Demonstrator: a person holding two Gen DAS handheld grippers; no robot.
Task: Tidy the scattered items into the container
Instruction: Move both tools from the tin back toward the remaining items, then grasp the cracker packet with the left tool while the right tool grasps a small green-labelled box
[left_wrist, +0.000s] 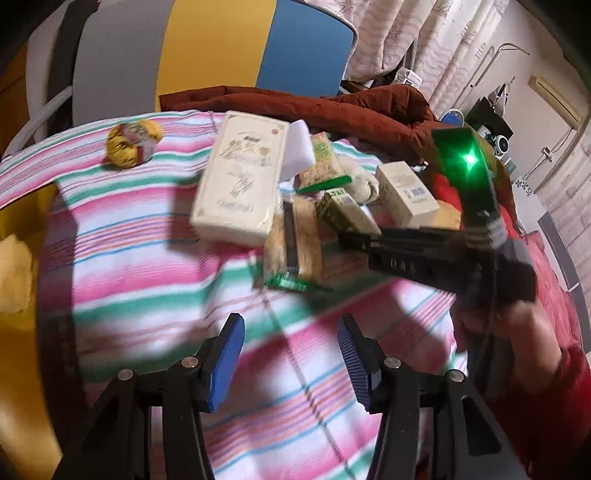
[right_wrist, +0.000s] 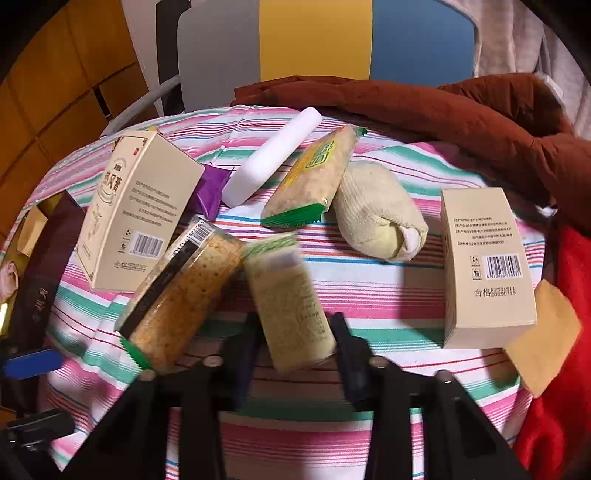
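Observation:
Several items lie scattered on a striped cloth (left_wrist: 147, 266). My right gripper (right_wrist: 293, 332) is shut on a small green and cream box (right_wrist: 288, 295), its fingers pressed on both sides. The left wrist view shows that same box (left_wrist: 340, 210) at the tip of the right gripper (left_wrist: 351, 236). A cracker packet (right_wrist: 184, 295) lies just left of it. My left gripper (left_wrist: 291, 354) hangs open over bare cloth, with nothing between its blue pads (left_wrist: 229, 354). A large cream box (left_wrist: 240, 177) lies beyond it. I cannot make out a container.
A second cracker packet (right_wrist: 314, 173), a white foam block (right_wrist: 273, 158), a rolled cream sock (right_wrist: 376, 218), a purple sachet (right_wrist: 212, 188) and another cream box (right_wrist: 484, 262) lie around. A yellow wrapped ball (left_wrist: 133, 142) sits far left. A brown quilt (right_wrist: 443, 110) bounds the back.

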